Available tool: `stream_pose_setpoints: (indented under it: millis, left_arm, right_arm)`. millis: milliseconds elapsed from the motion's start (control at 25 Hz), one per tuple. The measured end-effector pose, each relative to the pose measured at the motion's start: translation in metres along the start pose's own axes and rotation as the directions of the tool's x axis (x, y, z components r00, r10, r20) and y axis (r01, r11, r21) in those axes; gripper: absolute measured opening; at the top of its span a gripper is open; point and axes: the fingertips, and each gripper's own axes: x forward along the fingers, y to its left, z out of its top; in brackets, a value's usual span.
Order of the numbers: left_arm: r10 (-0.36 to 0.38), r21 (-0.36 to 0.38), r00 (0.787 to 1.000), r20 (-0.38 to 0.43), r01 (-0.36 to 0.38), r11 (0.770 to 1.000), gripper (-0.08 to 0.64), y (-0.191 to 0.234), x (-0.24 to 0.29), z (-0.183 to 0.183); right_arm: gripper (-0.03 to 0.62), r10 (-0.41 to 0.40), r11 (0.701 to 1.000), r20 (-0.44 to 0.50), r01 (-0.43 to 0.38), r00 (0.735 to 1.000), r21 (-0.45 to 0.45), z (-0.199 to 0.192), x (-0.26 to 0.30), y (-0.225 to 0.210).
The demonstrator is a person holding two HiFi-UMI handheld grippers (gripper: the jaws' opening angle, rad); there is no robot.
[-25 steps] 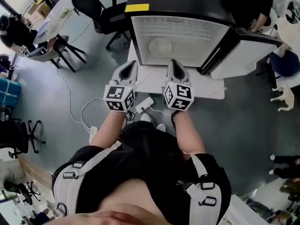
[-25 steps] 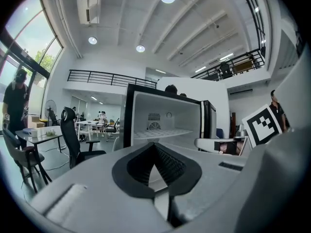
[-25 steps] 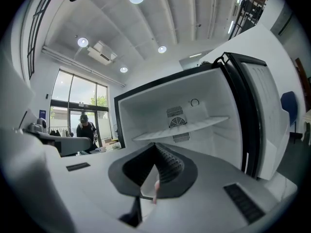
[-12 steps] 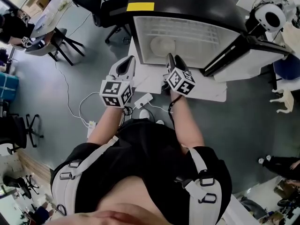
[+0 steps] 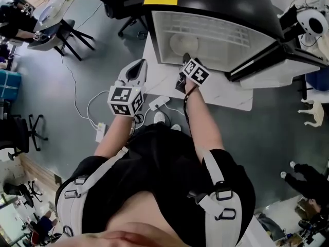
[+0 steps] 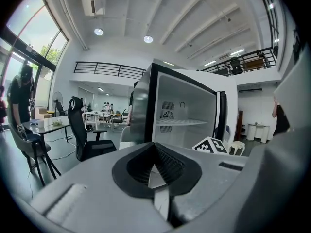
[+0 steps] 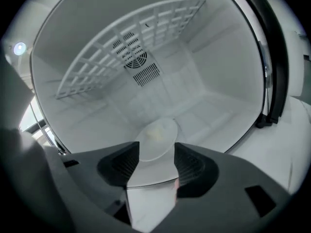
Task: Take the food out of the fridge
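While I am leaning over the fridge [image 5: 216,1], which is standing on a white platform [image 5: 154,60] with its door [image 5: 277,60] swung wide to my right, I am pointing my right gripper [image 7: 156,155] down into the white cabinet below the wire shelf [image 7: 131,42]. The plate [image 7: 165,125] is lying flat on the fridge floor, just ahead of that gripper and lined up with the gap between its jaws. Those jaws are opening wide, with the near part of the plate showing between them; the pads are not pressing on it. I am holding my left gripper [image 6: 155,166] outside the fridge, off its left front corner, jaws together on nothing. A pale yellowish bit of food [image 7: 153,133] is sitting on the plate.
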Motion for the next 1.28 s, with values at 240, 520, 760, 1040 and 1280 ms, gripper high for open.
stream_pose_setpoints:
  millis: [240, 520, 760, 1040, 1280]
  left_arm:
    - [0.036, -0.023, 0.999, -0.031, -0.037, 0.999, -0.002, 0.019, -0.008, -0.014]
    - [0.059, -0.039, 0.998, -0.038, -0.060, 0.997, -0.002, 0.037, -0.009, -0.018]
    - [0.055, -0.040, 0.998, -0.041, -0.057, 0.998, -0.002, 0.041, -0.007, -0.018]
    - [0.053, -0.045, 0.998, -0.033, -0.054, 0.997, -0.002, 0.047, -0.004, -0.015]
    - [0.042, -0.035, 0.999, -0.028, -0.043, 0.998, -0.002, 0.046, -0.002, -0.011]
  right_arm:
    - [0.204, -0.069, 0.995, -0.077, 0.075, 0.995, 0.067, -0.006, 0.035, -0.005]
    - [0.209, -0.157, 0.955, -0.182, 0.196, 0.971, 0.222, -0.006, 0.057, -0.007]
    - [0.209, -0.293, 0.899, -0.289, 0.365, 0.911, 0.243, -0.014, 0.057, -0.011]
    - [0.132, -0.354, 0.888, -0.268, 0.412, 0.896, 0.204, -0.013, 0.073, -0.026]
    - [0.093, -0.309, 0.859, -0.286, 0.395, 0.907, 0.325, -0.017, 0.050, -0.030]
